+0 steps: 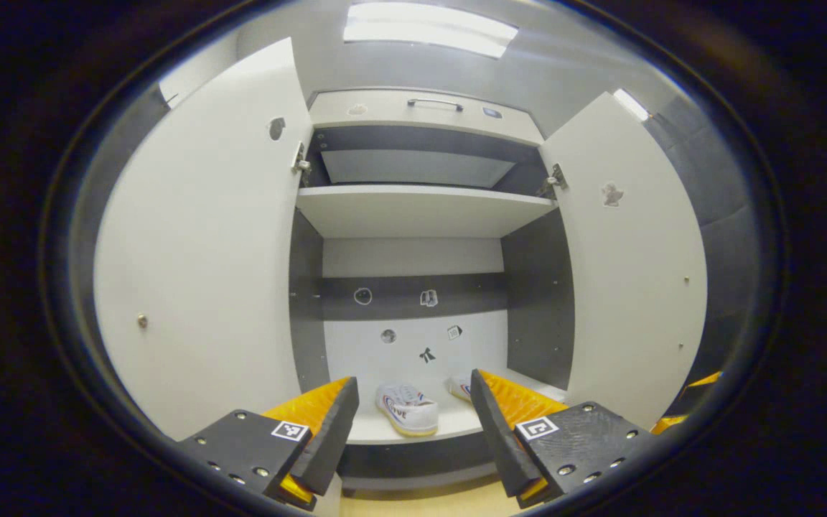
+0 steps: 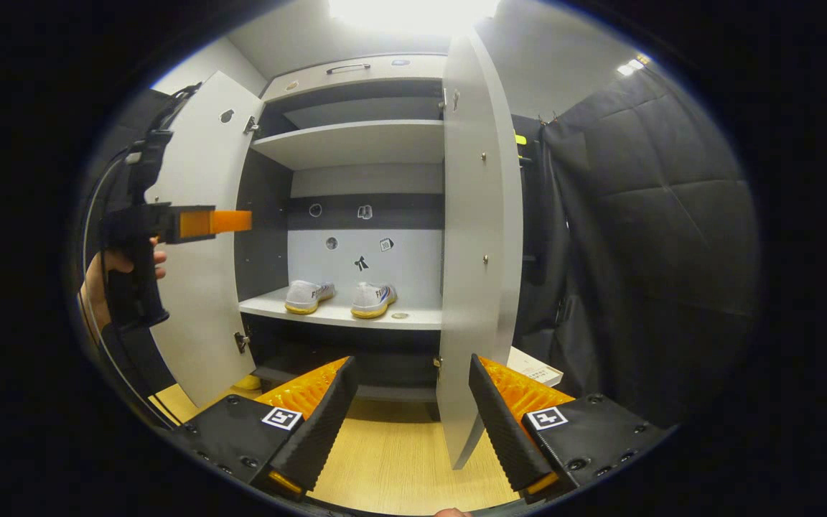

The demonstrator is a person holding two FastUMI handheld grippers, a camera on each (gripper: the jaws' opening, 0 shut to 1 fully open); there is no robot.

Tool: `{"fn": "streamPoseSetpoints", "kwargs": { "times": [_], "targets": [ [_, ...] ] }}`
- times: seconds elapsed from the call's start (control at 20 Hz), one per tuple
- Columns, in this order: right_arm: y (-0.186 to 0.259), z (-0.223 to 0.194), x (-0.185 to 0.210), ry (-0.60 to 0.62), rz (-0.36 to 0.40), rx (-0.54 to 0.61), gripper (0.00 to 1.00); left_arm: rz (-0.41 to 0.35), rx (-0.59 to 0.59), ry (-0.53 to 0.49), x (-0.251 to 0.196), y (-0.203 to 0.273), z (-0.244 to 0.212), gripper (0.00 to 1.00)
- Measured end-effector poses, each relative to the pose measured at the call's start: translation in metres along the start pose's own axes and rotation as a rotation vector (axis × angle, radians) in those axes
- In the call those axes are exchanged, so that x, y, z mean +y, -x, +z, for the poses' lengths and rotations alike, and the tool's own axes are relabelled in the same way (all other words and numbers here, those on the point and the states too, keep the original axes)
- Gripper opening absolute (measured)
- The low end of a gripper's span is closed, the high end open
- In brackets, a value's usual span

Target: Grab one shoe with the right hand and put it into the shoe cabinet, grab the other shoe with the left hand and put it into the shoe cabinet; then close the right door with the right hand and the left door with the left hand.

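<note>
Right gripper (image 2: pixel 410 413) spread, empty — shoes (image 2: pixel 342 298) shelved. Push right door (image 2: pixel 478 251) from its outer face, steadily — left gripper (image 1: pixel 413 424) also open.

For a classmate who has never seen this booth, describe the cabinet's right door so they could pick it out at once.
Start at the tall shoe cabinet with two shoes on its lower shelf. The right door hangs from its right side. Unlike the left door, swung wide and flat-faced, it stands nearly edge-on just ahead of the right tongs.
</note>
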State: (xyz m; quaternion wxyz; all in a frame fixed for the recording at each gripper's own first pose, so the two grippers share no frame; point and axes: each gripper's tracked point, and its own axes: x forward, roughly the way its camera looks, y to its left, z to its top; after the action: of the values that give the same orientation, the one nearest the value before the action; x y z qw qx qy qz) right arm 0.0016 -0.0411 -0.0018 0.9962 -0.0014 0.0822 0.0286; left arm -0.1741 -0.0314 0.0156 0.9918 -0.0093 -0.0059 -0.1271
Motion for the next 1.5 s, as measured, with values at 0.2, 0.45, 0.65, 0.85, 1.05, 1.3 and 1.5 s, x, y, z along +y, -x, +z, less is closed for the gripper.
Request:
{"fn": "streamPoseSetpoints", "kwargs": {
  "times": [0.2, 0.45, 0.65, 0.85, 1.05, 1.3, 1.5],
  "targets": [
    [0.003, 0.01, 0.011, 0.008, 0.026, -0.022, 0.98, 0.056, 0.016, -0.054, 0.025, 0.049, -0.01, 0.89],
    [0.007, 0.018, 0.023, -0.007, 0.051, -0.041, 0.98, 0.109, 0.035, -0.043, 0.04, 0.107, -0.027, 0.89],
    [0.017, 0.039, 0.005, -0.02, 0.029, -0.07, 0.98, 0.115, 0.047, 0.013, 0.04, 0.131, -0.036, 0.88],
    [0.026, 0.064, -0.044, -0.029, -0.068, -0.098, 0.98, 0.129, 0.037, -0.03, 0.05, 0.139, -0.03, 0.89],
    [0.029, 0.078, -0.099, -0.033, -0.193, -0.103, 0.97, 0.132, 0.05, -0.014, 0.051, 0.141, -0.036, 0.88],
    [0.02, 0.093, -0.16, -0.036, -0.345, -0.124, 0.98, 0.15, 0.056, -0.046, 0.053, 0.15, -0.035, 0.89],
    [0.004, 0.105, -0.179, -0.038, -0.41, -0.151, 0.92, 0.186, 0.054, -0.047, 0.064, 0.16, -0.033, 0.89]
  ]
}}
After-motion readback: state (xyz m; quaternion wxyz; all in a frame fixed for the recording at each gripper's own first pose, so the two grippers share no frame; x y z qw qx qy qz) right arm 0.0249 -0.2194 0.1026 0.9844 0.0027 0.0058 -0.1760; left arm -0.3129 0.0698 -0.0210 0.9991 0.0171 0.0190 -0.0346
